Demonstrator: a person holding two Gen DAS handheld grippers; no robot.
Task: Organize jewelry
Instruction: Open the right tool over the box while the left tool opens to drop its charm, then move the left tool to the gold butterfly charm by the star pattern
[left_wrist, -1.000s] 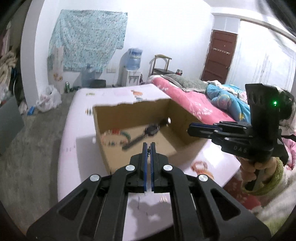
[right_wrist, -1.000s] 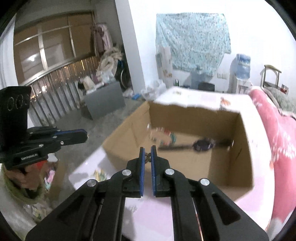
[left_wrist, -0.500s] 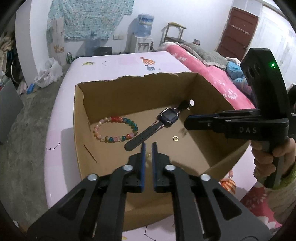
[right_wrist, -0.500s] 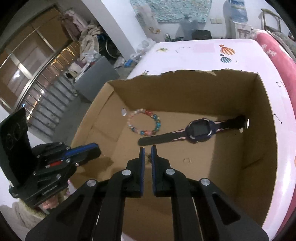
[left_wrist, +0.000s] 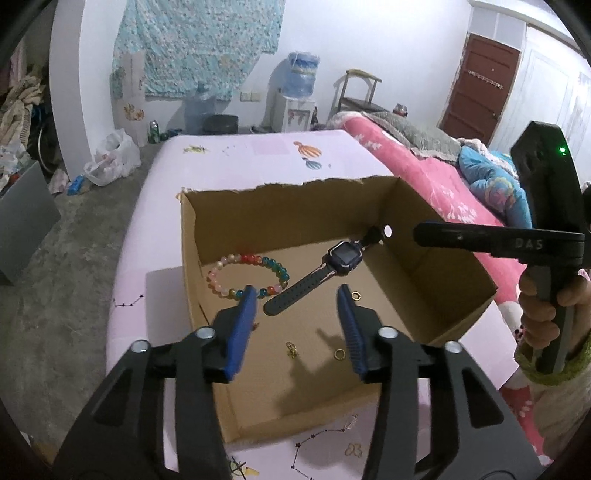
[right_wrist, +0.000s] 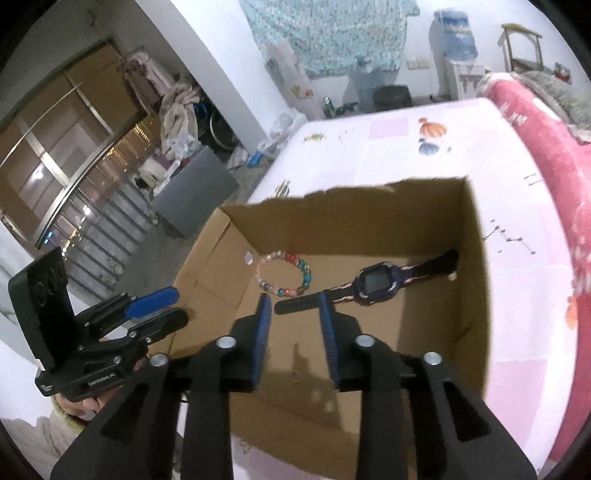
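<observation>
An open cardboard box (left_wrist: 454, 317) (right_wrist: 476, 258) sits on a pink table. Inside lie a coloured bead bracelet (left_wrist: 247, 275) (right_wrist: 284, 273), a dark blue smartwatch (left_wrist: 345, 254) (right_wrist: 375, 282), two small gold rings (left_wrist: 355, 295) (left_wrist: 338, 354) and a small gold charm (left_wrist: 291, 349). My left gripper (left_wrist: 297, 295) is open and empty above the box's near part; it also shows in the right wrist view (right_wrist: 162, 306). My right gripper (right_wrist: 293, 304) is open and empty over the box; it also shows in the left wrist view (left_wrist: 421, 234).
The pink table (left_wrist: 258, 147) (right_wrist: 406, 140) extends behind the box. A pink bed (left_wrist: 424, 162) lies to the right. A water dispenser (left_wrist: 295, 99), a chair and a grey cabinet (right_wrist: 195, 188) stand on the floor beyond.
Both grippers have opened from shut. A small gold charm and a second ring now lie on the box floor below them. Both views have tilted up slightly.
</observation>
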